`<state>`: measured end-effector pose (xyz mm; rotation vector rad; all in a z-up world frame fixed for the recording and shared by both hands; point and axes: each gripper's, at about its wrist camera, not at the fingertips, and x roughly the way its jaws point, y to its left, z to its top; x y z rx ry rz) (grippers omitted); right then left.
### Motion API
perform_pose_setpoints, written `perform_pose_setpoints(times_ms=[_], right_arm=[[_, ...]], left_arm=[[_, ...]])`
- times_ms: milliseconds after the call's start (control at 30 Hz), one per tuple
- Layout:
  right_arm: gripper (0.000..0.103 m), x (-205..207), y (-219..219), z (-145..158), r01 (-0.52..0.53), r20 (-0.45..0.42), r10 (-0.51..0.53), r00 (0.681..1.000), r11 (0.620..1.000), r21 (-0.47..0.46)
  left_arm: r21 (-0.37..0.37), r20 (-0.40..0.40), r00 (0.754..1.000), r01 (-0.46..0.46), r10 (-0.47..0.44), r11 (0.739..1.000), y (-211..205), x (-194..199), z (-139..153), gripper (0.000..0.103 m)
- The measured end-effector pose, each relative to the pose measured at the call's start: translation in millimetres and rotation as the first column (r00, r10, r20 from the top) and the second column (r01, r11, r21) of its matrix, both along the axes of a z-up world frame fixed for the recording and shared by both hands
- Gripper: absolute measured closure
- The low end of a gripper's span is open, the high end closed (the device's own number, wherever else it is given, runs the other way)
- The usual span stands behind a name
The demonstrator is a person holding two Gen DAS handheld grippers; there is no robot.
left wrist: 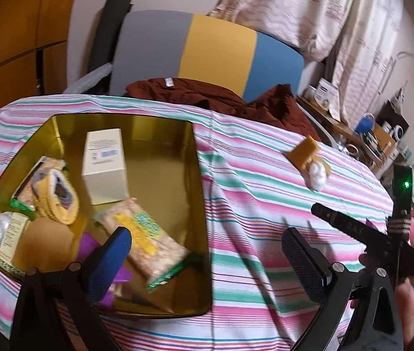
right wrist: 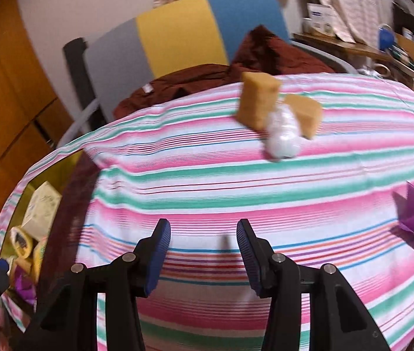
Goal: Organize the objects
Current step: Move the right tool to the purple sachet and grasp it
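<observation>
Gold tin (left wrist: 198, 204), left of frame on the striped counter (left wrist: 265, 204): holds box, snack packets, collected for tidiness. Loose: sponges (right wrist: 258, 103), white wad (right wrist: 283, 137), purple paper (right wrist: 413, 219). Left tongs (left wrist: 207, 263) wide, empty; right tongs (right wrist: 204, 259) parted, empty.

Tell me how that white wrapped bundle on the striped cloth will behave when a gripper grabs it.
The white bundle looks like crumpled plastic wrap, so probably light and squashy. Its rounded shape may roll when nudged. It touches the tan sponge blocks, so grabbing it might shift them.
</observation>
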<state>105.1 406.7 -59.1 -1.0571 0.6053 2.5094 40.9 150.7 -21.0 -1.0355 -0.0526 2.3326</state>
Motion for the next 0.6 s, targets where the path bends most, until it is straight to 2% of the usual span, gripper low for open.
perform_pose_setpoints(times_ms=[167,433,600], right_arm=[[0.055,14.5,19.8,-1.2,0.056,0.009,-0.056,0.998,0.998,0.032],[0.055,39.3,49.2,-7.9,0.147,0.011,-0.148,0.989,0.989,0.018],[0.055,66.2,69.9,-1.5,0.252,-0.018,-0.252,0.968,0.964,0.084]], left_arm=[[-0.022,0.004,0.999,0.049,-0.049,0.999,17.9,9.5,-1.7,0.000],[-0.053,0.011,0.992,0.126,-0.126,0.991,45.0,24.1,-5.3,0.000],[-0.078,0.007,0.982,0.190,-0.190,0.979,61.9,37.7,-6.5,0.000]])
